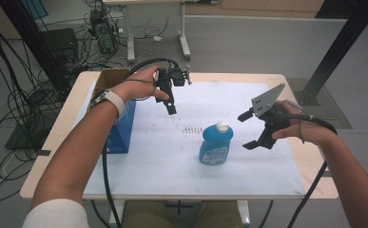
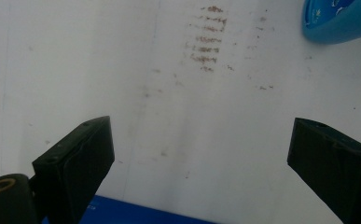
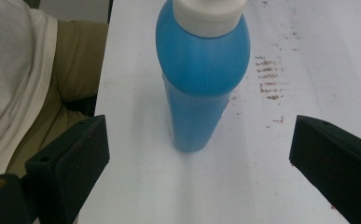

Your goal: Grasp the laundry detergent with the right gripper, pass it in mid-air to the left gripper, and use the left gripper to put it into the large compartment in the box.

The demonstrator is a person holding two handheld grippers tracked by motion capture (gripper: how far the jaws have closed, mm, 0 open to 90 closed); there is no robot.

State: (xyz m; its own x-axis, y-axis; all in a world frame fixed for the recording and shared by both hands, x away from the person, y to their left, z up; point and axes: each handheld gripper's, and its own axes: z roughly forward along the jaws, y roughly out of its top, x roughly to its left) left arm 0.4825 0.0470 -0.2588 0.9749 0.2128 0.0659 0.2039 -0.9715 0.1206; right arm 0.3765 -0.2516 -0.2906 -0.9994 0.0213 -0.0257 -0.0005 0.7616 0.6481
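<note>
Two grippers are up over the table, both empty. Right gripper (image 1: 252, 129): jaws spread wide, nothing between the pads, aimed at the blue bottle (image 1: 216, 144) from its right side, near it but apart. In the right gripper view the blue bottle (image 3: 201, 79) stands upright straight ahead between the lines of the two jaws, white cap (image 3: 211, 14) on top, not touched by either pad. Left gripper (image 1: 171, 102): held above the sheet toward the far left part of the tabletop, jaws pointing down; in the left gripper view they stand wide apart over bare sheet, holding nothing, with the bottle's blue base (image 2: 341, 18) at the upper right corner.

Bottle location: upright on the white sheet (image 1: 172, 166), roughly mid-tabletop, a little toward the right and the near edge. Reddish-brown smudge marks (image 1: 189, 128) lie on the sheet just left of the bottle's shoulder. Blue box (image 1: 123, 130) sits at the left edge of the sheet, below the person's left forearm, with an open cardboard box (image 1: 111, 78) behind it at the far left corner.
</note>
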